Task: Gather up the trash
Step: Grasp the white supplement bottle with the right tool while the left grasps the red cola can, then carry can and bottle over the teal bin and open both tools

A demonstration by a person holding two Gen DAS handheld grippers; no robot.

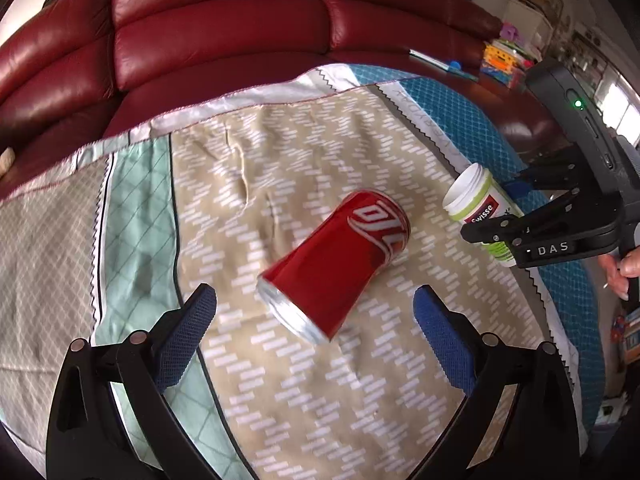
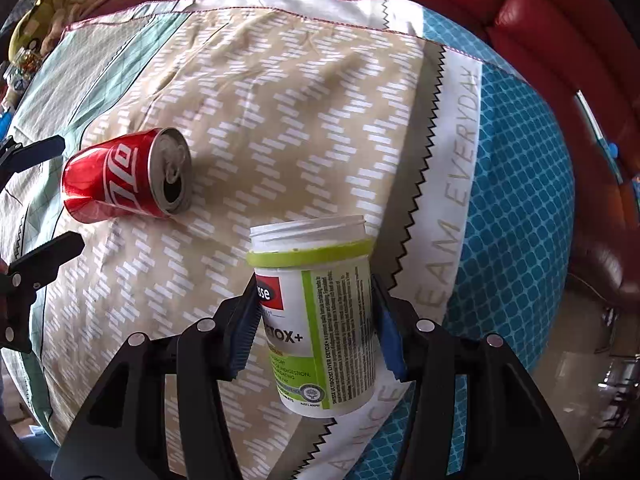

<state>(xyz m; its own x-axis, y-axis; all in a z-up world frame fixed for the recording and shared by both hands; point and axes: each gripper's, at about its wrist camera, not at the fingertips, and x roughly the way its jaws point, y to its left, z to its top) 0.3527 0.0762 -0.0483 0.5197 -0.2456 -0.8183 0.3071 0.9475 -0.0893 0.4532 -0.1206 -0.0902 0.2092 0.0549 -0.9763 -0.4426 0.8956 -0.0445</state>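
- closing around the white plastic supplement bottle with a green label band [image 2: 316, 320], the right gripper [image 2: 314, 328] has its blue pads flush against both sides of the label, so it reads as clamped on the bottle.
- that bottle lies on its side with no lid, open mouth pointing away from the gripper, resting on the beige patterned cloth [image 2: 280, 100] just beside the zigzag seam and the teal panel.
- the left gripper [image 1: 316, 320] hangs with its 2 fingers spread wide apart and nothing between the pads; the red aluminium drink can [image 1: 336, 260] lies on its side just ahead of them, untouched.
- the can's silver base faces the left gripper, and its opened top faces away.
- the bottle looks empty, so light and fairly stiff; its glossy label may be slippery, and a grip across the middle of the body seems soundest.
- the can is likely empty, very light, thin-walled and easy to dent or roll; taking it across the mid-body with gentle pressure looks best.
- the cloth is soft and creased over the dark red leather sofa [image 1: 220, 20], so either item could shift when nudged.
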